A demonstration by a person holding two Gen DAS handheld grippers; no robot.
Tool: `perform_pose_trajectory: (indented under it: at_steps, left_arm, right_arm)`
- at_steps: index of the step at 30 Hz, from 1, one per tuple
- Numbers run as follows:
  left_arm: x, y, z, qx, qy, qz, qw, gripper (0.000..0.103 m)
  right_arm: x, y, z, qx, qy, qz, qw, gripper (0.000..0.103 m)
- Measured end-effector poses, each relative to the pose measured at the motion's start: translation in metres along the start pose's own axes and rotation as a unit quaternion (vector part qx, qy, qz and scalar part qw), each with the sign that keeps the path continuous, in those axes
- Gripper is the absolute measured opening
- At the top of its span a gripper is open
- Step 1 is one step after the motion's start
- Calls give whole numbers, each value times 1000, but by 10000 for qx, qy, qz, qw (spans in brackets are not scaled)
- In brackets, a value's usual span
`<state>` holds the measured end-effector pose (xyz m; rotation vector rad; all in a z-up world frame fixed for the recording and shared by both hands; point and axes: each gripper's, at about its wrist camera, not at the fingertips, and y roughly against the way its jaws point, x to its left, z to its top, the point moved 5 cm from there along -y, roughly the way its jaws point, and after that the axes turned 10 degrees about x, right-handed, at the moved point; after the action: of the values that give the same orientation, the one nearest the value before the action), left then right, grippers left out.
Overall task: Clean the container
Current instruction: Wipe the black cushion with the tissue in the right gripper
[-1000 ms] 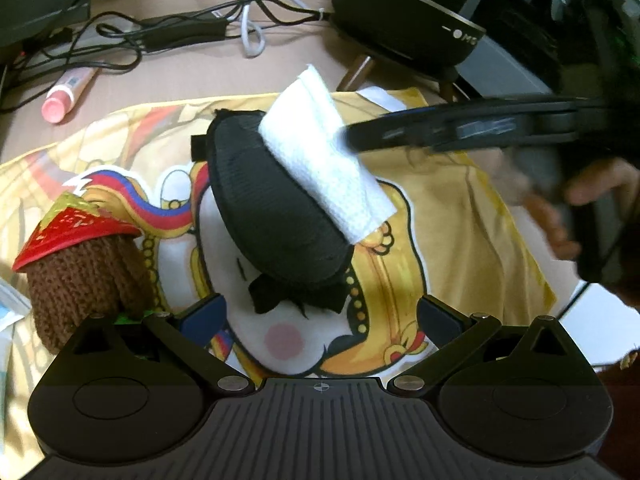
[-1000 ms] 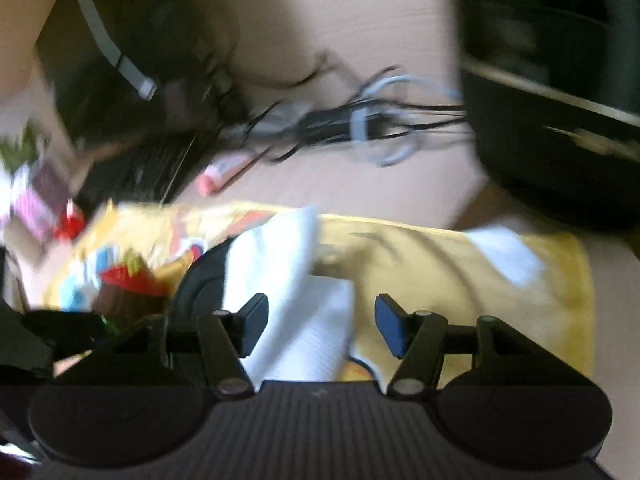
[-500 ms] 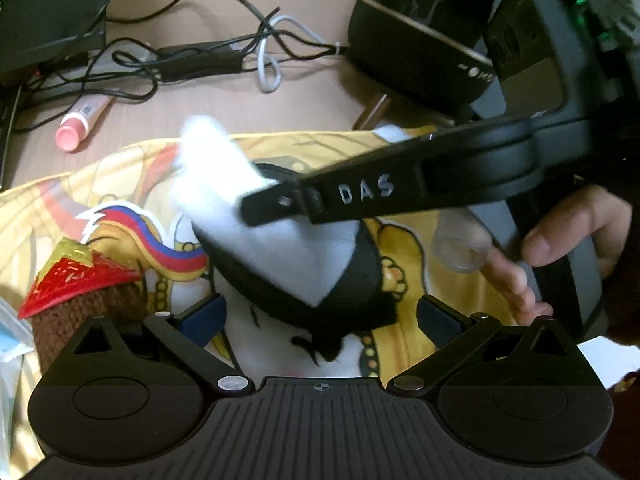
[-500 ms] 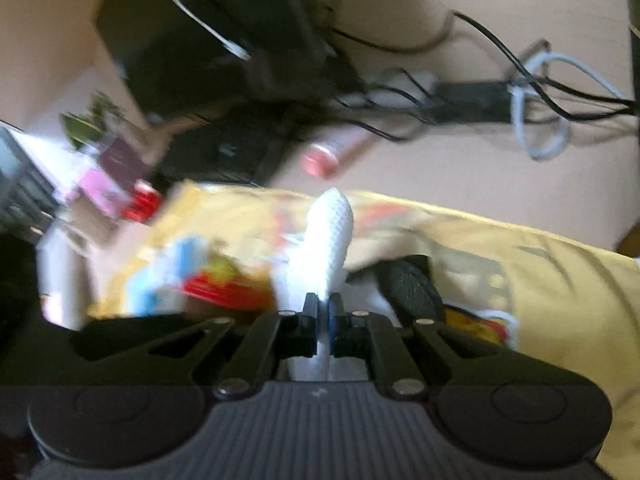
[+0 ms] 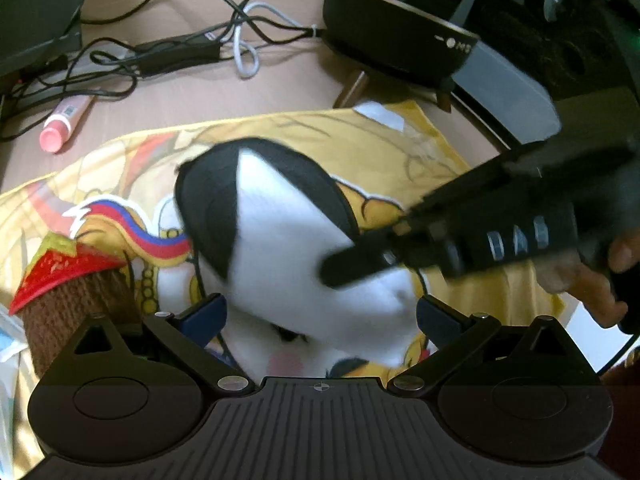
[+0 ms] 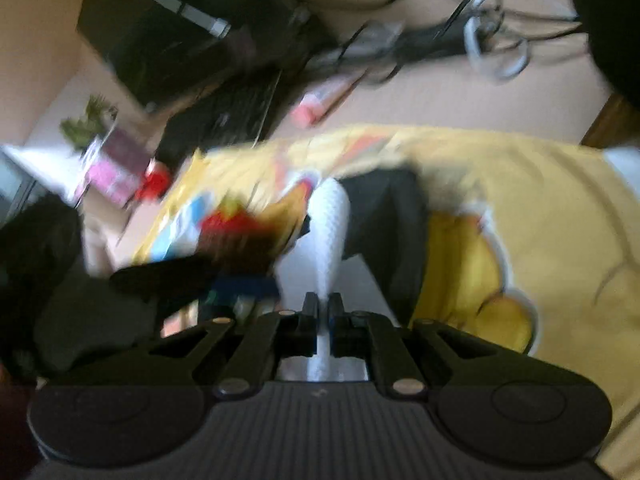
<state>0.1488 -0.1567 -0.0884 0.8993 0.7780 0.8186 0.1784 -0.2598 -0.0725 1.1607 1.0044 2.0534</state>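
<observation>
- The black oval fabric-covered container [image 5: 208, 216] lies flat on a yellow printed cloth with a cartoon figure [image 5: 400, 168], which covers part of a tan desk [image 5: 280, 80]
- A white embossed paper tissue [image 5: 288, 264] lies over the container's near and right part, leaving its far and left rim bare
- The right gripper [image 6: 323, 312] has its jaws pressed narrow on the tissue; in the right wrist view the tissue rises from between the pads as a folded ridge, with the container just beyond and to the right
- In the left wrist view the right gripper comes in from the right, blurred, its tip over the tissue above the container; a person's hand [image 5: 592, 280] holds its handle
- The left gripper [image 5: 320, 316] stands wide, nothing between its blue-padded fingers [image 5: 204, 314]; the container and tissue lie just ahead of them
- A brown knitted cone with a red top [image 5: 68, 276] stands on the cloth, left of the container
- A pink tube [image 5: 66, 124] and tangled cables [image 5: 180, 52] lie farther back on the desk
</observation>
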Motion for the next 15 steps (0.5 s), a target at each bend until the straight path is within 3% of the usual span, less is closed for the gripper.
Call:
perform_pose_trajectory:
  at_steps: [3, 5, 6, 7, 8, 12, 15]
  left_arm:
    - [5, -2, -2, 30, 116, 4, 9999, 103]
    - [6, -2, -1, 1, 183, -70, 9998, 103]
    - [6, -2, 0, -20, 189, -124, 9997, 103]
    - [5, -3, 1, -33, 190, -176, 9997, 103]
    - [4, -4, 2, -27, 174, -214, 9996, 103]
    - [1, -9, 3, 93, 97, -203, 9997, 103]
    - [0, -8, 2, 132, 78, -234, 9996, 103]
  right_arm:
    - [-1, 1, -5, -123, 571, -1114, 9921, 10]
    - [-15, 8, 2, -410, 381, -1403, 9885, 16]
    - [-21, 11, 6, -562, 266, -1436, 9877, 22]
    - [-27, 14, 10, -711, 170, -1461, 9866, 41]
    - [-33, 15, 15, -831, 91, -1452, 9859, 51]
    - [-45, -3, 33, -943, -61, -1042, 9901, 47]
    - [-45, -20, 37, -795, -184, -519, 9953, 27]
